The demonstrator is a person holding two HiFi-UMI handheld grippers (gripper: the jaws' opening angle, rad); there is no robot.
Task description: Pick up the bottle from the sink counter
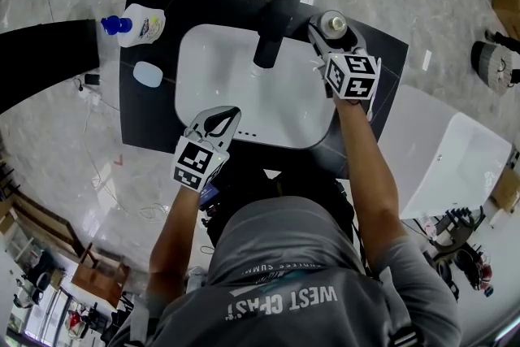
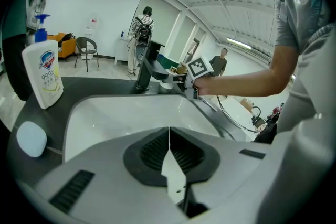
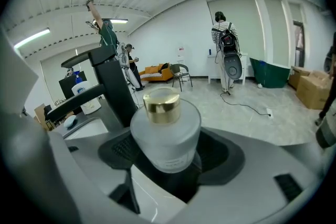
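The bottle (image 3: 165, 136) stood upright, long axis vertical and gold cap uppermost, at the counter's (image 1: 154, 118) back right corner just beside the faucet (image 1: 272, 24), clasped by the right gripper (image 1: 331, 41) with one jaw against each side. The left gripper (image 2: 169, 149), jaws pressed together on nothing, hung over the sink's (image 1: 236, 61) near rim, well apart from the soap pump (image 1: 140, 23). The jaws hid the bottle's base, so contact with the counter could not be judged; its label was too small to read.
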